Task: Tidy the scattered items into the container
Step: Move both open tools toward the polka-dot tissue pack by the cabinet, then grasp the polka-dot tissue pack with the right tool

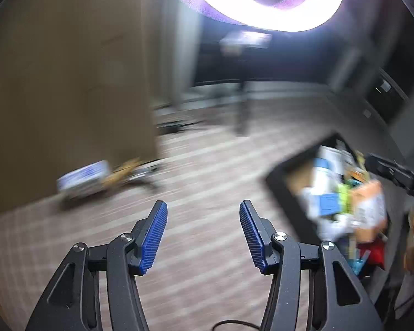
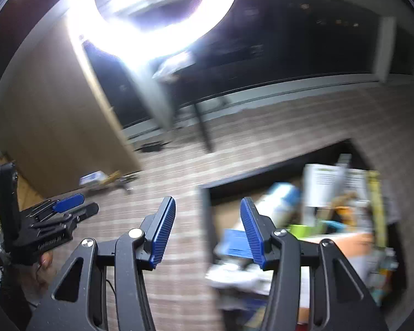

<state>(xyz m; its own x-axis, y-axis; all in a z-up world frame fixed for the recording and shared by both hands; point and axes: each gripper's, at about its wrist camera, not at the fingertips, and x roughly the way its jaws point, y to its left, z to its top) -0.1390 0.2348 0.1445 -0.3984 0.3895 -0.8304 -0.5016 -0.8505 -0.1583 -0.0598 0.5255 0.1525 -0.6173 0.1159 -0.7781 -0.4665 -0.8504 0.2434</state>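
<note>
**Both grippers empty over open floor, bin to the right**

I have the left gripper (image 1: pixel 203 207) standing apart at a middling width, nothing between its blue pads (image 1: pixel 154 237), with only striped carpet (image 1: pixel 207 171) under it. The right gripper (image 2: pixel 207 204) is spread about the same and also holds nothing; its left finger is over carpet, its right finger over the bin's near corner.

The bin (image 1: pixel 278 182) is a dark-walled box on the floor, to the right in my left view. Its rim runs diagonally, and the inside is heaped with blurred packets and boxes, white, blue, green, orange and red. In my right view the bin (image 2: pixel 207 193) fills the lower right, its left wall lying just between the fingers.

What remains scattered is a small cluster (image 1: pixel 102 176) of a pale blue-and-white pack and some yellowish pieces, lying against the foot of a brown panel (image 1: pixel 69 96) far left. Between that cluster and the bin the carpet is bare and wide.

A dark stand leg (image 1: pixel 243 104) rises mid-floor beyond. From the right view I see the left gripper (image 2: pixel 66 207) low at the left edge, well apart from the bin.
</note>
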